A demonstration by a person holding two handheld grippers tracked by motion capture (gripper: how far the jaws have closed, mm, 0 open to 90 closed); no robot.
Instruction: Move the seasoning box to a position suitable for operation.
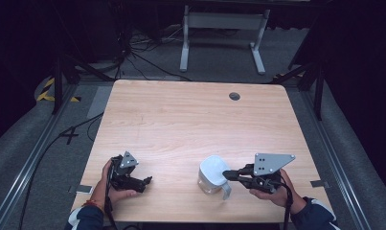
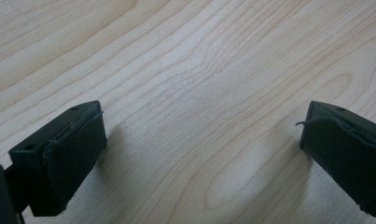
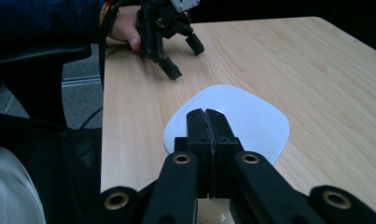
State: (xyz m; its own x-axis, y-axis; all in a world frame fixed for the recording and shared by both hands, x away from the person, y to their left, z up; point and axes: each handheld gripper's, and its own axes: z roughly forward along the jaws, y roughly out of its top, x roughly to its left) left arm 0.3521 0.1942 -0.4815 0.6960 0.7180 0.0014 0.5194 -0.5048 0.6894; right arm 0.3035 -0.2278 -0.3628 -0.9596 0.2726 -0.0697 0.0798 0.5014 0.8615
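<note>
Resting left gripper (image 1: 141,182) jaws apart | right gripper (image 3: 206,122) jaws together over white jug (image 1: 212,173)

A light wooden table (image 1: 190,120) with rounded corners is standing on a grey floor (image 1: 28,143). Near its far edge, a small dark round hole (image 1: 234,96) is showing in the top. A white lidded container (image 1: 212,174) with a handle is sitting directly on the table, near the front edge, toward the right side. The wood grain is running in long wavy lines.
</note>
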